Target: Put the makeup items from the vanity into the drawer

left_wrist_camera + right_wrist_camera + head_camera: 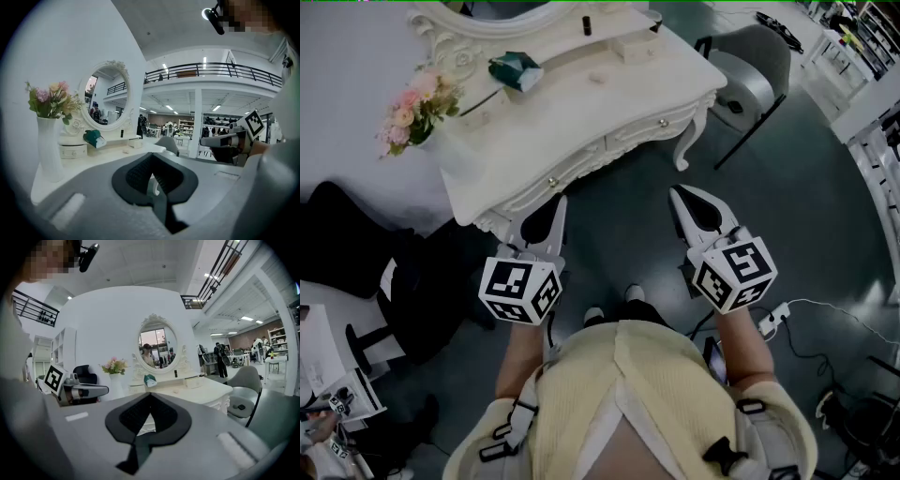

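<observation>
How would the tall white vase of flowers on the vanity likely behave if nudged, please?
The vase looks tall and narrow, with flowers spreading above, so it would probably tip rather than slide. Its smooth white surface suggests ceramic: likely fragile and slippery.

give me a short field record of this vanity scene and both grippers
surface: white carved vanity table
on it: teal pouch-like item; pink flowers in a white vase; small black upright tube
storage: front drawers with small knobs, shut
left gripper: jaws together, empty, held in front of the vanity
right gripper: jaws together, empty, held in front of the vanity
nearby: grey chair, right of the vanity
task state: nothing picked up yet
</observation>
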A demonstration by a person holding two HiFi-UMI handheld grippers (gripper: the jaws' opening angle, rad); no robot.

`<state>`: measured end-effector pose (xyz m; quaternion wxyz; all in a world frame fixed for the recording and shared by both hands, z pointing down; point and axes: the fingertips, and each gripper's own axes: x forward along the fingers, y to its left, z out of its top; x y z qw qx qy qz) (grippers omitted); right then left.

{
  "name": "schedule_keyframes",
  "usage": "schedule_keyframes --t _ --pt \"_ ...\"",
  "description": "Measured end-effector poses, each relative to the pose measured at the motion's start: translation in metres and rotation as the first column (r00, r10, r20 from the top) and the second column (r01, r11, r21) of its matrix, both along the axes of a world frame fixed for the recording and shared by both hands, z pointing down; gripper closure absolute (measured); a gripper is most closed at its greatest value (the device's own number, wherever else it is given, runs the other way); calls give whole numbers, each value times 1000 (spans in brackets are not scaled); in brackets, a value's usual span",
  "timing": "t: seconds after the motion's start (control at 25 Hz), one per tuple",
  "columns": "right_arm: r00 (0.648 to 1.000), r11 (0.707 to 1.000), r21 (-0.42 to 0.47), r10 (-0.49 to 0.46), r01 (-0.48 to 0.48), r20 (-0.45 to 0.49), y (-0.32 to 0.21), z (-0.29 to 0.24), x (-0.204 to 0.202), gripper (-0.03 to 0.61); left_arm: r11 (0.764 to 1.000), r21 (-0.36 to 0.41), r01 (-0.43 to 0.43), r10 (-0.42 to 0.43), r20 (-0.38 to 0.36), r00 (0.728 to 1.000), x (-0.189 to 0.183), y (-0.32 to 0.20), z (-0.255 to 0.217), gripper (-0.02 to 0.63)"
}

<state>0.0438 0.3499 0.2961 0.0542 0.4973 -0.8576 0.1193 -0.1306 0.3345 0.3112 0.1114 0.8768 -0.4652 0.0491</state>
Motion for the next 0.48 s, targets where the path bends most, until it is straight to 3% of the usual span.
schedule_keyframes --t 0.28,0.48 --pt "998 998 -13 -57 57 37 -17 7 12 574 1000 23 15 -16 10 1000 20 -14 5 614" --pt "995 995 -11 -97 98 29 -32 11 24 572 1000 4 20 -20 -36 999 34 -23 6 614"
